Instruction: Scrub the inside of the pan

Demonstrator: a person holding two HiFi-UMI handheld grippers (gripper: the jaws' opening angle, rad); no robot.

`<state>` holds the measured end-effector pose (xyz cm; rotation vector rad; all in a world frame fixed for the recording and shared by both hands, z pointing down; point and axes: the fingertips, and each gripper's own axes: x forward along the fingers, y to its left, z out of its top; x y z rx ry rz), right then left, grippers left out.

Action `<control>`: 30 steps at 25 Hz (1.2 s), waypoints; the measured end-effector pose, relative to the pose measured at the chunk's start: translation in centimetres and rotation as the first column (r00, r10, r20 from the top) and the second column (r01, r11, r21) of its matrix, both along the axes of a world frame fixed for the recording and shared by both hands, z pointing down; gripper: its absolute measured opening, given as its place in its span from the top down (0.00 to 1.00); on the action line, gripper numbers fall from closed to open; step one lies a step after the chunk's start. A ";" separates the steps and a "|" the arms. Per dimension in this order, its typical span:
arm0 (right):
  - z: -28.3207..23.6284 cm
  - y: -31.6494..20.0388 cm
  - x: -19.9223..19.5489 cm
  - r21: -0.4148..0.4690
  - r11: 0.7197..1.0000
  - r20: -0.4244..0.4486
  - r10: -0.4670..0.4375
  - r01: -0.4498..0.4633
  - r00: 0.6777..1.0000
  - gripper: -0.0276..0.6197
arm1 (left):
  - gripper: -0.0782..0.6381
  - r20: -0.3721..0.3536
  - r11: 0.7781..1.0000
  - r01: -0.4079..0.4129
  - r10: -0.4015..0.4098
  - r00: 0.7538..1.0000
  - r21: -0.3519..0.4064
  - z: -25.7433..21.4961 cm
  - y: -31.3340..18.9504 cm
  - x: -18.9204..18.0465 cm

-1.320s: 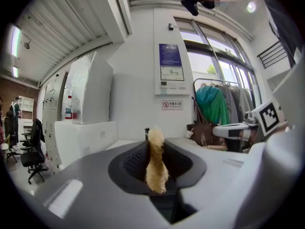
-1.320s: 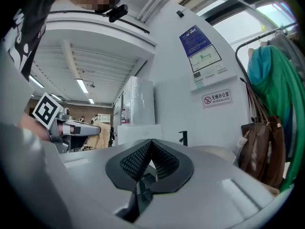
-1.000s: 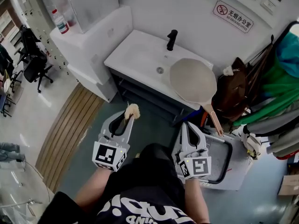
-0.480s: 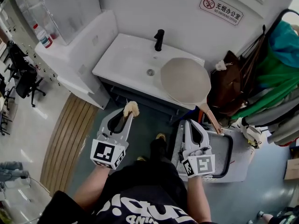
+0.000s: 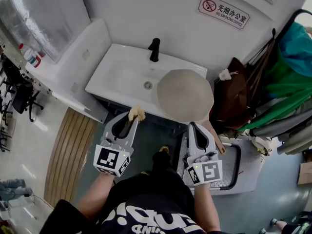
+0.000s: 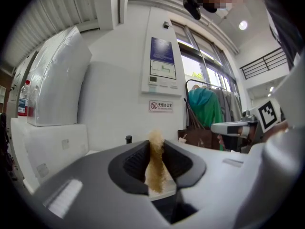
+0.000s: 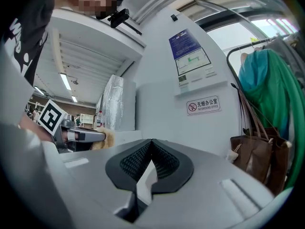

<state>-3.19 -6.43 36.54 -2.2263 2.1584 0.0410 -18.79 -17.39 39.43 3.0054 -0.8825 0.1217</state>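
My left gripper [image 5: 132, 123] is clamped on a tan scrubber [image 5: 137, 114]. The fibrous wad stands pinched between the pads and pokes out past the tips. My right gripper [image 5: 192, 127] has its jaws pressed together with nothing between them. Both point level toward the white sink [image 5: 114, 77] against the wall. They are side by side, well apart, and short of the sink's front edge.

The pan [image 5: 185, 95] is in neither gripper. It lies on the right end of the sink, a pale round disc covering that part of the basin and overhanging the front rim. It is to the right of the drain [image 5: 147, 85] and the black tap [image 5: 154, 49]. I cannot tell whether its inside faces up or down. It sits straight ahead of my right gripper, near the tips but apart from them. Its handle [image 5: 215, 140] runs back toward me, just beside that gripper's right flank, and I cannot tell whether the two touch. From my left gripper the pan is ahead and to the right, and the scrubber is clear of its rim.

A brown bag [image 5: 233, 99] and green clothes [image 5: 287, 77] hang to the right of the sink, and a no-smoking sign [image 5: 223, 12] is on the wall above.
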 end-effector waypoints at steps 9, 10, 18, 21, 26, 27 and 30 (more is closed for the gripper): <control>-1.1 -3.7 6.7 -0.016 1.000 -0.043 -0.019 0.018 0.999 0.95 | 0.79 -0.017 1.000 -0.016 0.016 1.000 0.006 -1.1 -4.3 7.5; -1.2 -4.2 7.5 -0.017 1.000 -0.047 -0.021 0.020 0.999 0.95 | 0.79 -0.019 1.000 -0.015 0.015 1.000 0.007 -1.2 -4.8 8.3; -2.1 -6.8 12.2 -0.015 0.999 -0.027 -0.040 0.039 0.999 0.94 | 0.79 -0.024 1.000 -0.024 0.025 0.999 0.016 -2.1 -7.5 13.9; -2.1 -7.1 12.5 -0.020 0.999 -0.023 -0.039 0.039 0.999 0.95 | 0.79 -0.018 0.999 -0.040 0.040 0.999 0.003 -1.7 -7.9 14.9; -1.3 -7.4 12.3 -0.050 0.999 -0.021 -0.012 0.011 1.000 0.95 | 0.79 -0.015 0.995 -0.089 0.088 0.996 -0.033 -0.8 -8.6 16.4; -1.1 -7.4 12.3 -0.054 0.999 -0.017 -0.001 0.000 1.000 0.94 | 0.79 -0.013 0.994 -0.103 0.102 0.995 -0.038 -0.6 -8.6 16.7; -0.6 -7.3 12.2 -0.064 0.997 -0.007 0.037 -0.037 0.999 0.94 | 0.79 -0.002 0.989 -0.138 0.138 0.990 -0.052 0.2 -9.0 17.5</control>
